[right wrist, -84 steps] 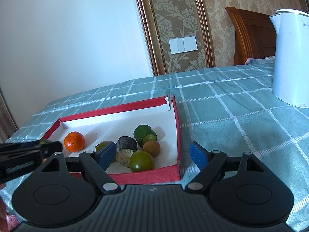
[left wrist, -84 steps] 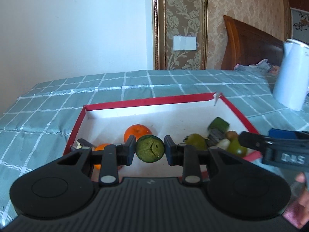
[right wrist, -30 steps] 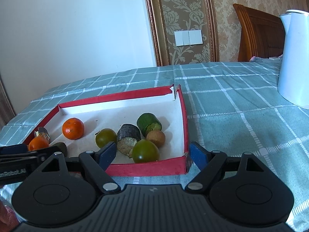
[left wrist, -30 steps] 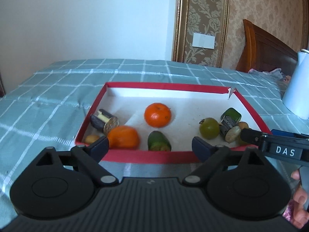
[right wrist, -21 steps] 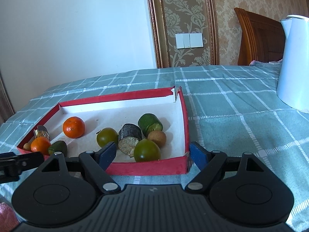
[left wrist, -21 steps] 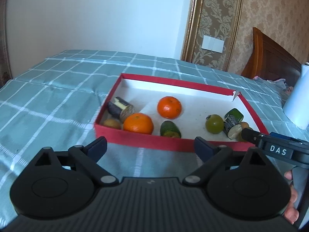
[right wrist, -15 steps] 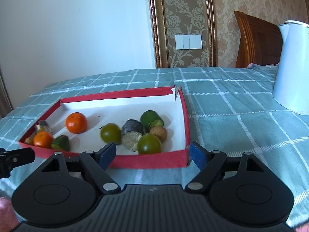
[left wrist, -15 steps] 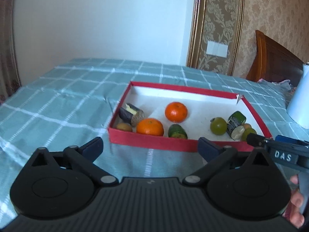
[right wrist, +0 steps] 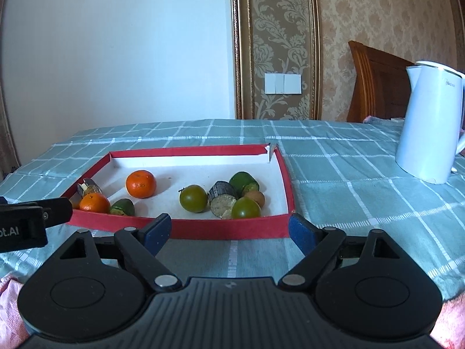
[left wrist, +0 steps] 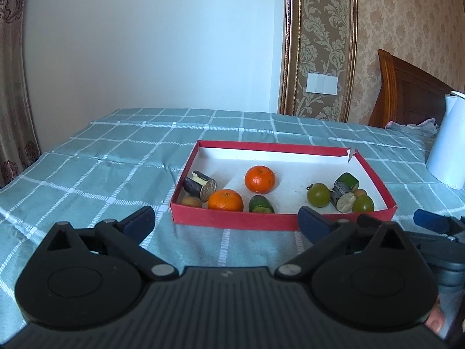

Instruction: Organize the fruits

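A red-rimmed white tray lies on the checked cloth. On its left lie two oranges, a green chunk, a dark cut piece and a small brown fruit. On its right sit two green round fruits, a dark cut piece, a green chunk and a brown fruit. My left gripper is open and empty, short of the tray's near rim. My right gripper is empty too, its jaws opening, just before the rim.
A white kettle stands on the cloth to the right. A wooden headboard and a patterned wall lie behind. A curtain hangs at the far left. Bare cloth surrounds the tray.
The left gripper let go of the green chunk, which now lies in the tray's left part. Both grippers drew back from the tray and rose a little.
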Tool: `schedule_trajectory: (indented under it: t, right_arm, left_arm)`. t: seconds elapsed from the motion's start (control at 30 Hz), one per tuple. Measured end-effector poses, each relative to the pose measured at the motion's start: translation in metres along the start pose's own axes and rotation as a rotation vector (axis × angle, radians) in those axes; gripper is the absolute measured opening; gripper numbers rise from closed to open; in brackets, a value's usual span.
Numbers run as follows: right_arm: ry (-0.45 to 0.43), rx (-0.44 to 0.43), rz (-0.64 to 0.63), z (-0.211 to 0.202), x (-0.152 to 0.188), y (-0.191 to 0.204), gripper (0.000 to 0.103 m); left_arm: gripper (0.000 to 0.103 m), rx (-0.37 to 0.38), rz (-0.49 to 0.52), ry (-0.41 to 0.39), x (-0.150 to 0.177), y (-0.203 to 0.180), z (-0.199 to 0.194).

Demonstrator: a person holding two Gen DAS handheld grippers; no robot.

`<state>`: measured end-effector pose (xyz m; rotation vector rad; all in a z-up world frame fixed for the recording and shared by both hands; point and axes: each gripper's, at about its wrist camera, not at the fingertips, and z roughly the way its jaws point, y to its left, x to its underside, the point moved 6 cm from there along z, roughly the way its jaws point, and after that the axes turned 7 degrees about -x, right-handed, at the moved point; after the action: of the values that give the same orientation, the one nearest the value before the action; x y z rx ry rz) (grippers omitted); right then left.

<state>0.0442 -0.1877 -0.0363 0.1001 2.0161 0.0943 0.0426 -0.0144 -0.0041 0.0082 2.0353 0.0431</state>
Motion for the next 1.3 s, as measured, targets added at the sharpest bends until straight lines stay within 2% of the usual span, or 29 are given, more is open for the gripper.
schedule_trajectory:
  t: [0.47, 0.67, 1.3]
  right_arm:
    - [0.013, 0.000, -0.022, -0.003, 0.006, 0.008, 0.088]
    - [0.023, -0.005, -0.041, -0.001, 0.007, 0.013, 0.088]
    - [0.036, -0.011, -0.055, 0.004, 0.008, 0.018, 0.088]
  left_arm:
    - [0.103, -0.026, 0.026, -0.021, 0.001, -0.002, -0.009]
    - [0.103, -0.052, 0.067, -0.044, 0.001, -0.005, -0.012]
    - [0.103, -0.032, 0.086, -0.071, -0.001, -0.007, -0.020]
